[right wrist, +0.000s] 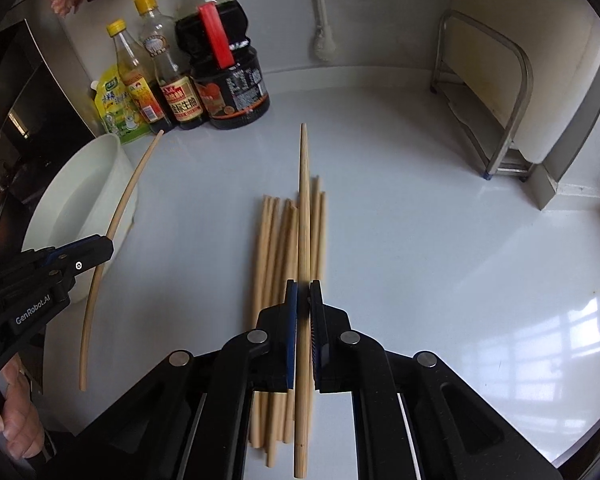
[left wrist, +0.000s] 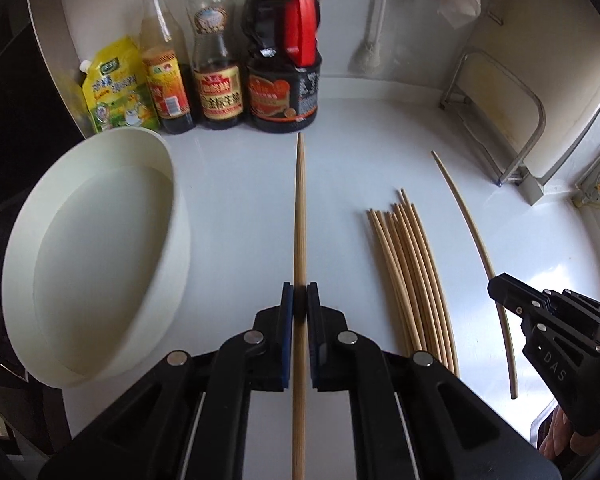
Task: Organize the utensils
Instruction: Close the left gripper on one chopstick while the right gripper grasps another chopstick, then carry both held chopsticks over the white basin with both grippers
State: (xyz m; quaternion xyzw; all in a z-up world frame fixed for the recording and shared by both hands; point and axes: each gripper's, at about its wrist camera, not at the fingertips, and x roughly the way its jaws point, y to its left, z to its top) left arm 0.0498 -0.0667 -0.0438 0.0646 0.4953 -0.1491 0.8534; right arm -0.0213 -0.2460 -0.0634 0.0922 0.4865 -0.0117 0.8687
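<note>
1. Holding 1 chopstick point(left wrist: 300, 216) in my left gripper point(left wrist: 300, 300), jaws clamped on it, above the glossy white counter point(left wrist: 228, 208).
2. My right gripper point(right wrist: 304, 300) pinches another chopstick point(right wrist: 305, 200) over the loose chopstick pile point(right wrist: 276, 248).
3. I see a white bowl point(left wrist: 100, 256) at left, sauce bottles point(left wrist: 220, 60) against the back wall, and a metal rack point(right wrist: 500, 100) at right.

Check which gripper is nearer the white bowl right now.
Left. The left gripper, shut on a chopstick, is right beside the white bowl. The right gripper, holding its own chopstick, sits above the chopstick pile, farther from the bowl.
</note>
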